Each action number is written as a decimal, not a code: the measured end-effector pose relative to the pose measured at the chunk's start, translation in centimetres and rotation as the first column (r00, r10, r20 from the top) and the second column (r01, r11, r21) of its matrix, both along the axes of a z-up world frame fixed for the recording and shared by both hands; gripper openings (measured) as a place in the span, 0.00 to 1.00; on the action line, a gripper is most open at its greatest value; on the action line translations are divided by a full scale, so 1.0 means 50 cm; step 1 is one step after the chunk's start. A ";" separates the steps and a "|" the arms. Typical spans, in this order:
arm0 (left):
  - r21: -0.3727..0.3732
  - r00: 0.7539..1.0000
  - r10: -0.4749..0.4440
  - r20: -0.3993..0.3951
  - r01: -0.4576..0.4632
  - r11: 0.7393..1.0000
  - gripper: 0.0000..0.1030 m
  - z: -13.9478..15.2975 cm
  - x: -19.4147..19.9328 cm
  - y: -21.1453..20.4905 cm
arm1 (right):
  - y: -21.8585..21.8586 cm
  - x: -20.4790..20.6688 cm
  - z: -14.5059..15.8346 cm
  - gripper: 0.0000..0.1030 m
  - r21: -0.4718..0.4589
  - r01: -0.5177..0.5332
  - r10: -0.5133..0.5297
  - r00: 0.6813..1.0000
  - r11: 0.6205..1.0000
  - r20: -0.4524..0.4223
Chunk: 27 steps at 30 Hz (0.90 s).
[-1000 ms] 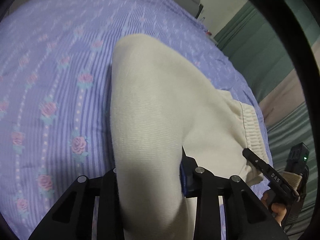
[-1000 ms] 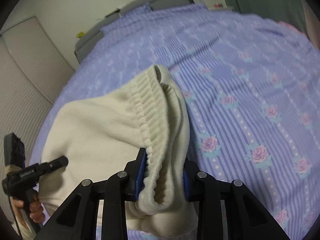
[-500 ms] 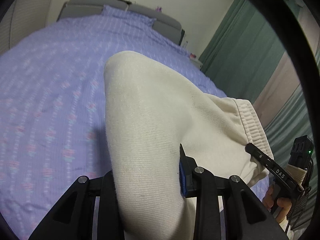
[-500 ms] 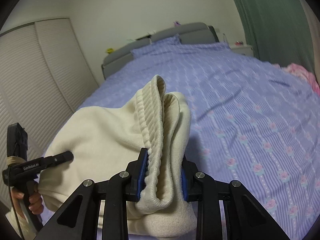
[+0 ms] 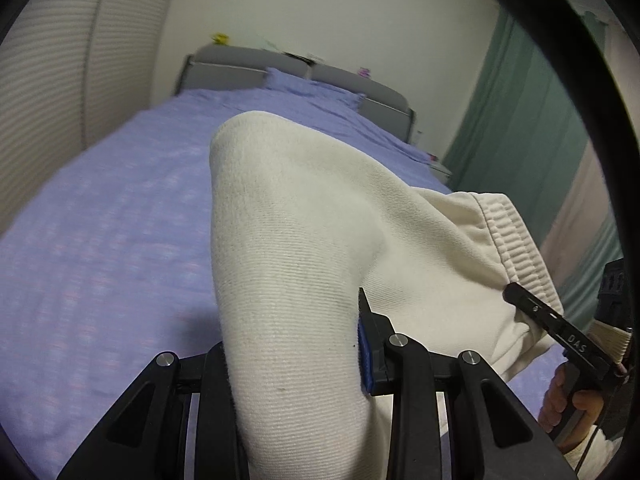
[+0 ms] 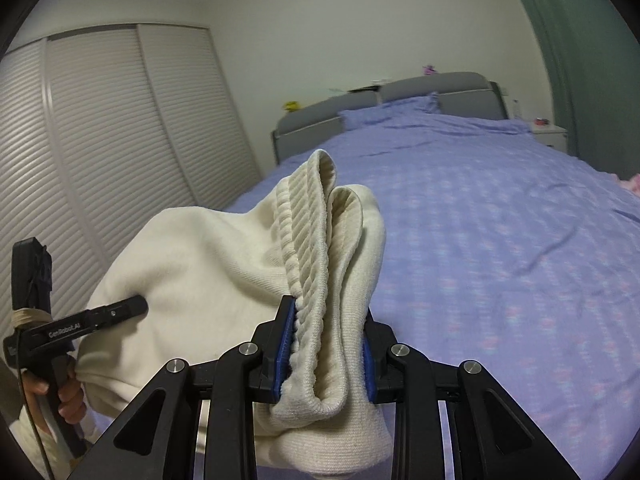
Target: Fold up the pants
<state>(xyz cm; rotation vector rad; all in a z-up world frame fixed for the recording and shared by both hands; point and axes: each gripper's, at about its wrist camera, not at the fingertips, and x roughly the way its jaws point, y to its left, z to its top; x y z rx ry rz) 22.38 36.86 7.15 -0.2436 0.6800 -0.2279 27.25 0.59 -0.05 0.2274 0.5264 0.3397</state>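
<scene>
1. My left hand-held gripper [image 5: 294, 344] is black, with silver screw heads on its arms and blue pads.
2. My right hand-held gripper [image 6: 326, 344] matches it; from that view the left one shows white lettering, tan banding and a thin black cable.

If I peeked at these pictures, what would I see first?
First you'd see the big cream pants bunched up in the middle, held above the bed. The right tool pinches their ribbed waistband, and the left tool grips another part of the cloth. Behind them stretches the purple flowery bedsheet, with a grey headboard at the far end.
</scene>
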 end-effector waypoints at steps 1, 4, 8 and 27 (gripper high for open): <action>0.011 1.000 0.014 0.001 -0.014 1.000 0.30 0.001 -0.005 0.031 | 0.026 0.002 -0.002 0.28 0.003 -0.011 0.011 1.000 1.000 0.001; 0.042 0.998 0.061 0.002 -0.061 0.997 0.31 0.001 -0.009 0.126 | 0.130 0.018 -0.008 0.28 0.009 -0.060 0.060 0.998 0.998 -0.009; 0.065 0.993 0.115 -0.030 -0.112 0.992 0.31 -0.023 -0.011 0.288 | 0.269 0.045 -0.026 0.28 0.011 -0.120 0.120 0.992 0.993 -0.033; 0.514 0.836 0.483 -0.262 -0.302 0.803 0.77 -0.315 0.030 0.603 | 0.611 0.134 -0.316 0.68 -0.091 -0.243 0.182 0.885 0.966 -0.429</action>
